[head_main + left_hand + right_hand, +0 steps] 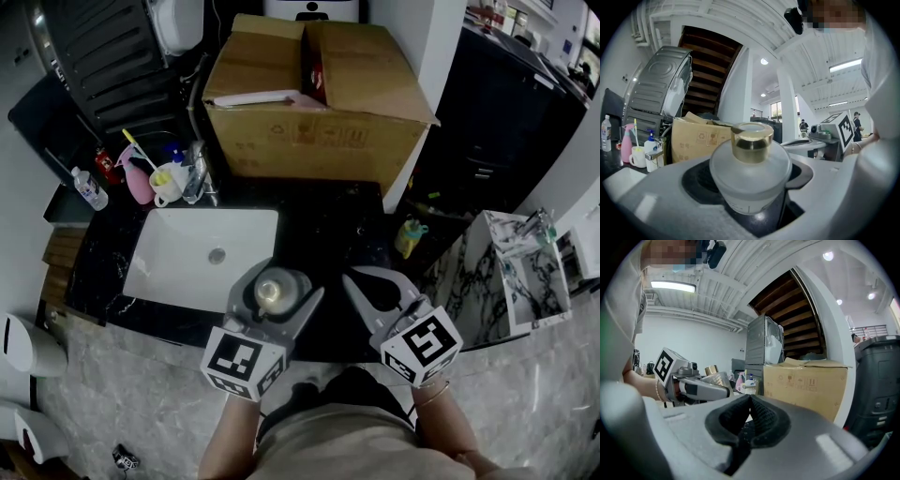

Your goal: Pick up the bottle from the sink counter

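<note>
A round frosted-glass bottle [271, 292] with a gold cap sits between the jaws of my left gripper [279, 287], which is shut on it just above the front edge of the black sink counter [330, 232]. The left gripper view has the bottle [750, 173] filling the middle, with the grey jaws pressed against its sides. My right gripper [354, 277] hovers beside it to the right, shut and empty. In the right gripper view its black pads [754, 416] meet, and the bottle's gold cap [711, 370] shows at the left in the other gripper.
A white sink basin [202, 253] lies left of the bottle. Behind it stand a faucet [195, 173], a white mug with toothbrushes [167, 184], a pink cup [138, 183] and a small clear bottle [90, 188]. A big cardboard box [314, 94] fills the counter's back.
</note>
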